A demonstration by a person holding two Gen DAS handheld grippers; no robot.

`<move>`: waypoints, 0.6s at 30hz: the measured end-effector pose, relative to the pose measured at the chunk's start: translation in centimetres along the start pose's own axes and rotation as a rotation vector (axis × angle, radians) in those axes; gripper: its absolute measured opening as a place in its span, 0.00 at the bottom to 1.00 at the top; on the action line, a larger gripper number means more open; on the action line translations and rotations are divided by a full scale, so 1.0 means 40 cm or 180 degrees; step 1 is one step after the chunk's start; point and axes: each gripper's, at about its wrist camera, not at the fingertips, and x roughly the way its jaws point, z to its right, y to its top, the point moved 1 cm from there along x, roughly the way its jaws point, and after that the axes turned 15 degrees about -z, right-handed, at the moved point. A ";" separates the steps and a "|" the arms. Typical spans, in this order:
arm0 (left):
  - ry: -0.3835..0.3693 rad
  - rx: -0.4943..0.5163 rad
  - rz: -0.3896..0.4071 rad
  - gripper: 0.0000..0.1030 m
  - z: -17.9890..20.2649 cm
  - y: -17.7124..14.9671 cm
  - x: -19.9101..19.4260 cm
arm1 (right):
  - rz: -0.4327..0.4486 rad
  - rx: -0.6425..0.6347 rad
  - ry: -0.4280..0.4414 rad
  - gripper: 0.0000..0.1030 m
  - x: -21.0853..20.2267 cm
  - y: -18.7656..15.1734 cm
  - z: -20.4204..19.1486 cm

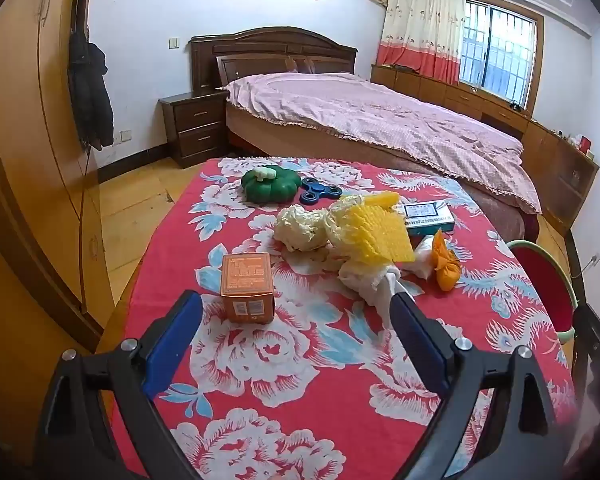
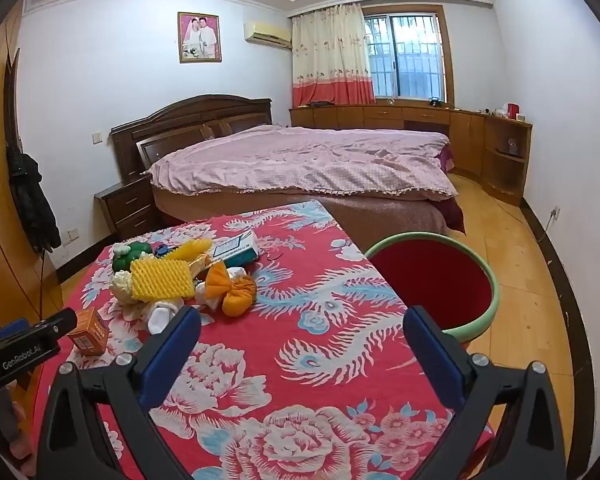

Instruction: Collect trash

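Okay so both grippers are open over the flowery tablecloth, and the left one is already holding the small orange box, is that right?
Not quite. Both grippers are open above the floral tablecloth, but the left gripper holds nothing. The left wrist view shows the small orange box standing on the cloth just beyond its fingertips, untouched. The right gripper is empty too.

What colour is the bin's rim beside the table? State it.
Pale green rim on the red-lined round bin; clearest in the right wrist view.

Red floral tablecloth (image 1: 300, 360) (white, blue blooms); yellow foam net (image 1: 380, 236).
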 end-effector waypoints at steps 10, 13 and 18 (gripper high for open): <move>-0.0006 0.0001 0.0036 0.92 -0.001 0.000 0.000 | -0.0079 0.0029 -0.0006 1.00 0.001 0.000 -0.002; -0.0007 0.0000 0.0038 0.92 -0.001 0.000 0.000 | -0.0074 0.0026 -0.0006 1.00 -0.003 -0.001 -0.004; -0.0008 0.0000 0.0039 0.92 -0.001 0.000 0.001 | -0.0062 0.0018 -0.0019 1.00 -0.004 0.003 0.003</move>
